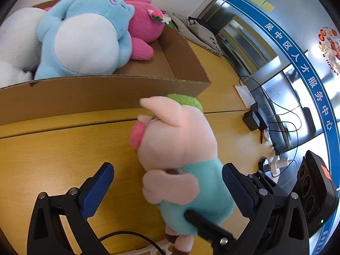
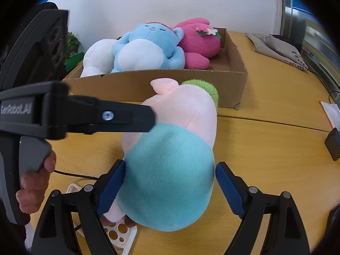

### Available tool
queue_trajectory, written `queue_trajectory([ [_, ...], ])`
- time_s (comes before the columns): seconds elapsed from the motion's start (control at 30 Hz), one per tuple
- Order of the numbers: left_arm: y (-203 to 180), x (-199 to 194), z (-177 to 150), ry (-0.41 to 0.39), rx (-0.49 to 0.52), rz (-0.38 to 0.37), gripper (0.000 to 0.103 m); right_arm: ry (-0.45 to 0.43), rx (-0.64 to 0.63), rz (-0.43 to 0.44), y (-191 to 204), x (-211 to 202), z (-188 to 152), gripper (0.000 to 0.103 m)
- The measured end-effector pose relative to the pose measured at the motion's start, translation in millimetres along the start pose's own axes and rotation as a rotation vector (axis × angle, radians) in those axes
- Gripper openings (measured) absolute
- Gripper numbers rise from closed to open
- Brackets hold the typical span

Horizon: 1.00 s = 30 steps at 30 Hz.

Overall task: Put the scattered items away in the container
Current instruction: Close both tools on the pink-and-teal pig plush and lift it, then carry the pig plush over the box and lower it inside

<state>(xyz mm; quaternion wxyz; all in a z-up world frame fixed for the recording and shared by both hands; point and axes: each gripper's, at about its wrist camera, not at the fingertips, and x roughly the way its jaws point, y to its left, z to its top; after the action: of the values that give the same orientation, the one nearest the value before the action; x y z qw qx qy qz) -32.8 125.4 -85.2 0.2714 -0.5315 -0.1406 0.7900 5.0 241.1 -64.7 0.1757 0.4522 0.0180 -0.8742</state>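
both the left gripper (image 1: pixel 167 189) and right gripper (image 2: pixel 170 189) stand wide open around the pig plush (image 2: pixel 170 170), centre frame on the table (image 2: pixel 276 159), below the cardboard box (image 2: pixel 170 85)

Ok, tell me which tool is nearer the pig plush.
Right, narrowly. The right tool straddles the pig plush at its teal body, one pad touching it. The left tool also straddles it, but the pig sits against one pad, far from the other.

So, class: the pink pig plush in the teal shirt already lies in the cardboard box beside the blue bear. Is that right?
Not quite. The pig plush stands on the wooden table in front of the cardboard box, not in it. Only the blue bear lies inside, as the right wrist view shows.
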Motion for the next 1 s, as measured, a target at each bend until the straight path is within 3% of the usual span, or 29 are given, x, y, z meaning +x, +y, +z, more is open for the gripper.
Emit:
queue_trajectory([
  [0.1,-4,16,-1,0.031,0.025,0.017,0.102,-0.002,-0.01,0.007,3,0,-3,0.086],
  [0.5,-9,42,-7,0.097,0.028,-0.057,0.102,0.072,0.025,0.071,-15,11,-15,0.091],
  [0.63,-14,43,-8,0.107,0.05,-0.077,0.094,0.098,0.008,0.056,-11,21,-22,0.092],
  [0.87,-20,36,-9,0.108,0.062,-0.089,0.082,0.057,0.046,0.101,-18,15,-24,0.079],
  [1.0,-26,21,-10,0.082,0.076,-0.064,0.081,0.035,0.049,0.132,-14,10,-24,0.077],
])
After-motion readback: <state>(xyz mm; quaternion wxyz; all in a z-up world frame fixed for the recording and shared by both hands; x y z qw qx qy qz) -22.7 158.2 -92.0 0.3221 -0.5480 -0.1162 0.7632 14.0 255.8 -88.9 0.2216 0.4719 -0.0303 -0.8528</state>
